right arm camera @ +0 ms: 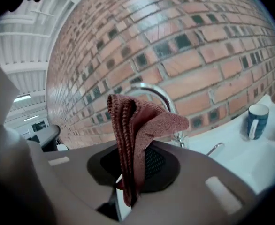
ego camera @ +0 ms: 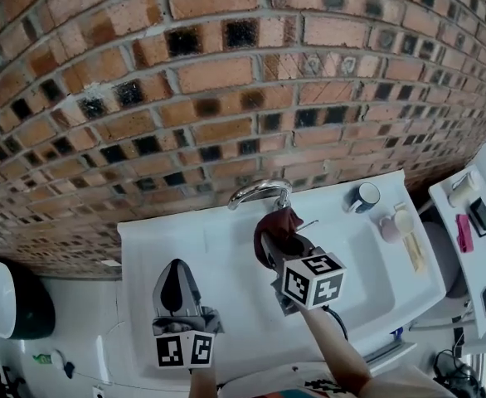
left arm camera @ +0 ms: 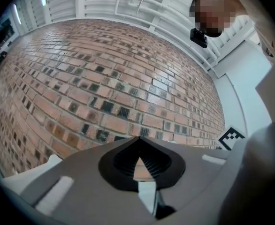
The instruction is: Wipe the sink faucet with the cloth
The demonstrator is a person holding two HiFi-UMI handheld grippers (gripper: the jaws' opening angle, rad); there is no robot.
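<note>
A curved chrome faucet (ego camera: 260, 192) rises at the back of the white sink (ego camera: 367, 284). My right gripper (ego camera: 283, 237) is shut on a reddish-brown cloth (ego camera: 279, 223), held just in front of and below the spout. In the right gripper view the folded cloth (right arm camera: 136, 125) stands up between the jaws, and the faucet (right arm camera: 162, 95) arches just behind it, with its lever (right arm camera: 215, 148) low at the right. My left gripper (ego camera: 175, 284) hovers over the sink's left side, shut with nothing in it. Its view shows only the brick wall (left arm camera: 104, 83) beyond the closed jaws.
A blue-and-white mug (ego camera: 363, 197) stands on the sink's back right ledge, with a pink item and a brush (ego camera: 397, 227) beside it. A shelf (ego camera: 475, 214) with small items is at the right. A brick wall (ego camera: 226, 81) backs the sink.
</note>
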